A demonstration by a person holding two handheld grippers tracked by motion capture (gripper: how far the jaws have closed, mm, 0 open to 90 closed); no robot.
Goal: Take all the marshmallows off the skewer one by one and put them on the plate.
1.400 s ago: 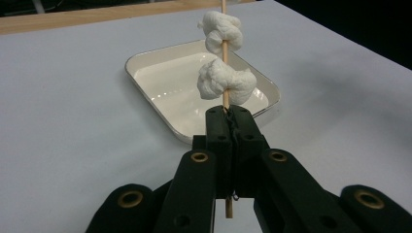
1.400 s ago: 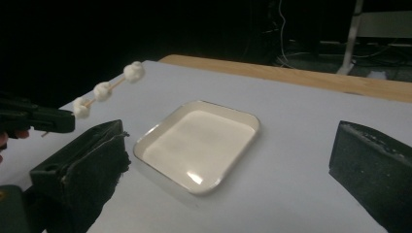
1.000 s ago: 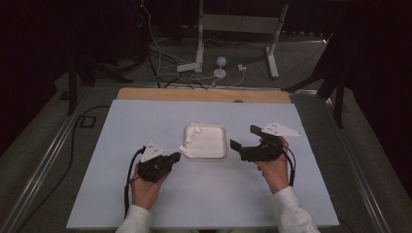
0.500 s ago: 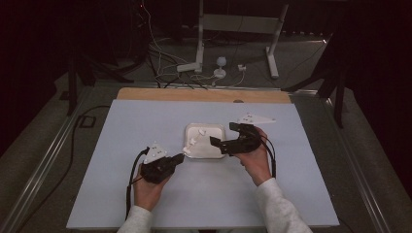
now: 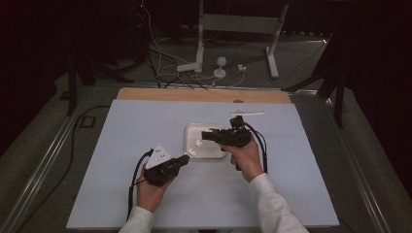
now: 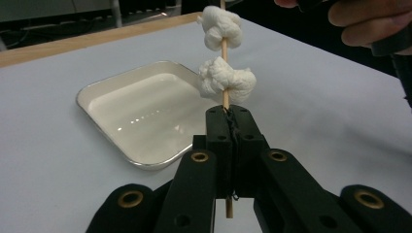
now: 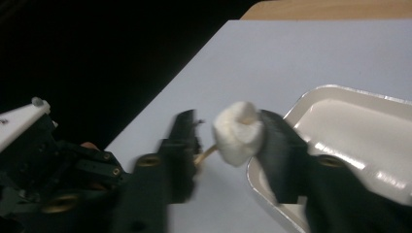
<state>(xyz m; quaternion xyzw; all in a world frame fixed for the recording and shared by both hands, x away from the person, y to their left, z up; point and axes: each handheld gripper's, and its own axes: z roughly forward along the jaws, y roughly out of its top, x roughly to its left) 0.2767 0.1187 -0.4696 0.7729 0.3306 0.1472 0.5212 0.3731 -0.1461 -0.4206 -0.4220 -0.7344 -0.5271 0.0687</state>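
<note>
Above the tray (image 5: 214, 151) at mid-table, our left tool (image 6: 227, 145) clamps the skewer (image 6: 225, 97) upright, two marshmallows (image 6: 226, 80) threaded. Our right tool (image 7: 226, 141), jaws just closing, brackets the top marshmallow (image 7: 238, 132) from the right; pull along the stick.

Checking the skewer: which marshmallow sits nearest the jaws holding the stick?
The lower marshmallow, just above the left gripper; the other marshmallow sits higher up the stick.
</note>
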